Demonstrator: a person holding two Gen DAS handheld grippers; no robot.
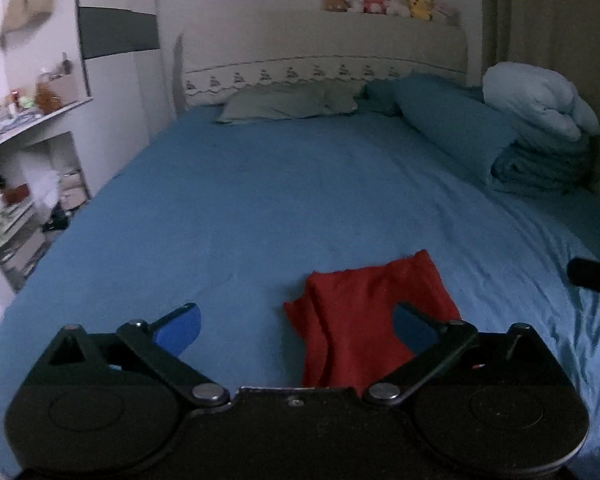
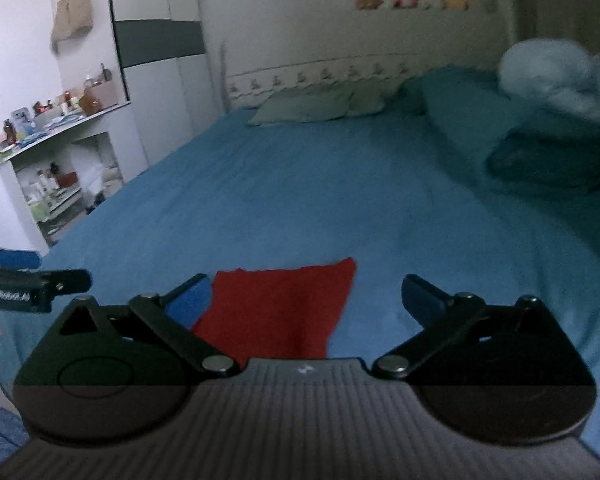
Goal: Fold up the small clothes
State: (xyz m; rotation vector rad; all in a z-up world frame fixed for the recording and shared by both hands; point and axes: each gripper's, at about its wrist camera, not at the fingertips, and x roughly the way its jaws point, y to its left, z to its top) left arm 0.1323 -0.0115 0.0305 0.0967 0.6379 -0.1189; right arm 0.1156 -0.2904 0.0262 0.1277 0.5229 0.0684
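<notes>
A small red garment [image 1: 360, 312] lies partly folded on the blue bed sheet [image 1: 260, 208] near the front edge. My left gripper [image 1: 296, 326] is open above it, with the cloth under its right finger. In the right wrist view the red garment [image 2: 276, 308] lies between and just ahead of the fingers of my right gripper [image 2: 306, 300], which is open and empty. The left gripper's side shows at the left edge of the right wrist view [image 2: 28, 284]. Part of the right gripper shows at the right edge of the left wrist view [image 1: 594, 274].
Pillows [image 1: 292, 102] and a folded light-blue duvet [image 1: 540, 116] lie at the head of the bed. Plush toys [image 1: 380, 0] sit on the headboard. A cluttered white shelf unit [image 1: 28, 152] stands left of the bed.
</notes>
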